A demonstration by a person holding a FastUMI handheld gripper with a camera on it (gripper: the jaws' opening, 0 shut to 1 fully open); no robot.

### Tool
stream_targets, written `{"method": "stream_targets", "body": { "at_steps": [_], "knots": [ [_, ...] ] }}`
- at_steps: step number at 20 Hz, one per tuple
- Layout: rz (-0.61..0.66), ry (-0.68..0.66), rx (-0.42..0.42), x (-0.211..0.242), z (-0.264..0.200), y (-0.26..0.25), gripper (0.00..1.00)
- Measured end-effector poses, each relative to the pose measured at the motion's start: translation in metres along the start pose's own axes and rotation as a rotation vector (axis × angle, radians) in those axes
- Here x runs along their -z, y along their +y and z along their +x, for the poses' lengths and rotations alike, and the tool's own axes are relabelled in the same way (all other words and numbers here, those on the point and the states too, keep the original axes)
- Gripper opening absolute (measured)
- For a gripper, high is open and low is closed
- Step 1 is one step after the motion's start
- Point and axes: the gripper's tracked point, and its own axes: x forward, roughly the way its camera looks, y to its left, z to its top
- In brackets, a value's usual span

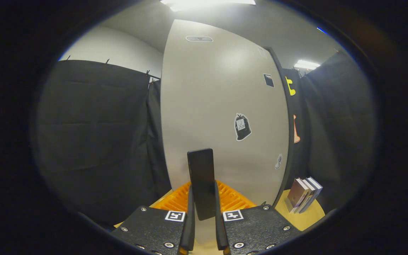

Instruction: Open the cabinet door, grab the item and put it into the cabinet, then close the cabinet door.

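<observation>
Two fingers of gripper [204,212] pinch dark flat item [202,182], upright between them, both sides pressing it. Cabinet door [221,106] stands closed just beyond item, stickers on face. Orange rack [232,200] on table [305,217] at door's foot. Books [303,194] right of door.

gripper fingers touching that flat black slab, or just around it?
Touching. In the gripper view, both fingers of the gripper press against the sides of the upright flat black rectangular slab, no gap showing, in front of the grey cabinet door.
</observation>
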Motion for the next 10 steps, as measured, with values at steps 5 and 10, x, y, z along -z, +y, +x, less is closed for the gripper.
{"method": "stream_targets", "body": {
  "at_steps": [5,10],
  "knots": [
    [-0.014,-0.007,0.039,0.000,-0.008,-0.011,0.24],
    [-0.015,-0.014,0.084,0.000,-0.017,-0.023,0.24]
  ]
}}
